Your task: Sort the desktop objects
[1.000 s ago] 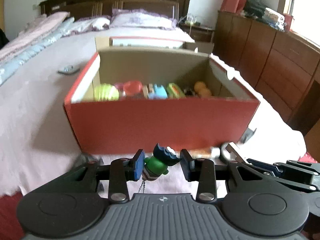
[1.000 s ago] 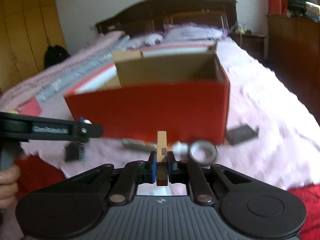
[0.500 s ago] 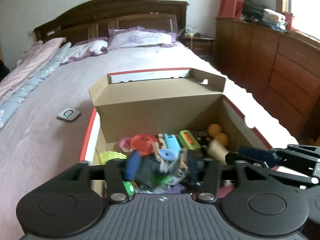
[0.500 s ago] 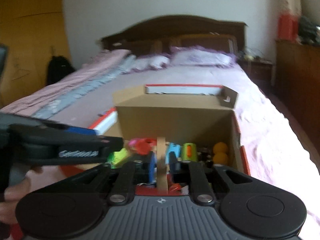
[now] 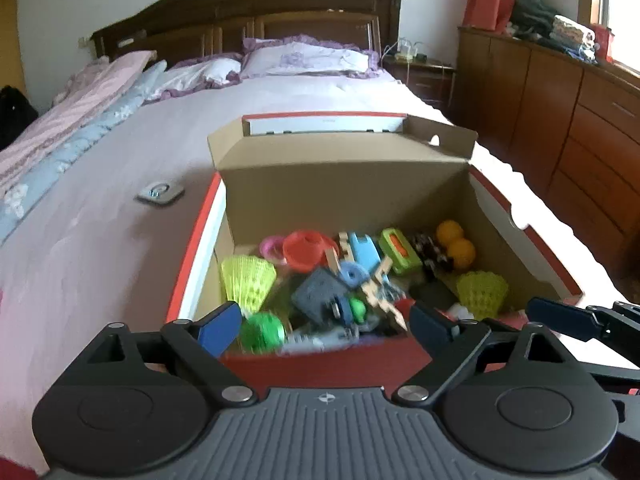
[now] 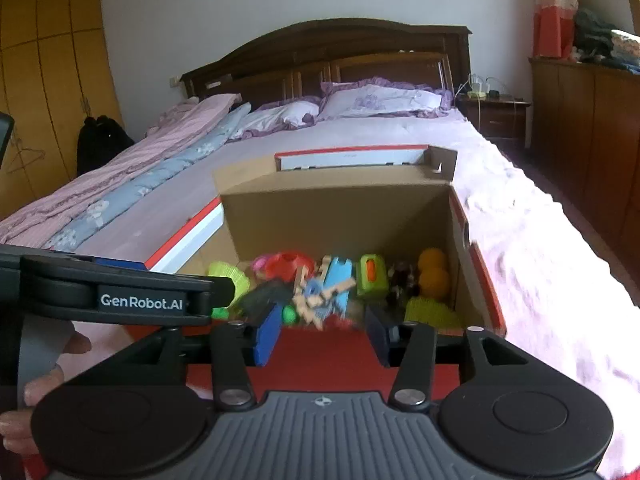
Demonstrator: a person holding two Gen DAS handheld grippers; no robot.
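Observation:
A red cardboard box [image 5: 496, 208] [image 6: 486, 280] stands open on the bed and holds several small toys: a yellow-green shuttlecock [image 5: 247, 280], a red cup [image 5: 306, 248], orange balls [image 5: 456, 244] [image 6: 433, 274], wooden pieces [image 5: 380, 292] [image 6: 316, 300]. My left gripper [image 5: 326, 326] is open and empty just above the box's near wall. My right gripper [image 6: 322, 334] is open and empty over the same near wall, to the right of the left one. A green figure [image 5: 356, 310] lies in the box below the left gripper.
A small grey square device [image 5: 160, 193] lies on the bed left of the box. A wooden dresser [image 5: 580, 128] runs along the right side. The headboard [image 5: 248, 24] and pillows [image 5: 304, 60] are at the far end. A yellow wardrobe [image 6: 52, 80] stands far left.
Both grippers rose from in front of the box to over it and opened. The green figure and the wooden block they held have dropped among the toys.

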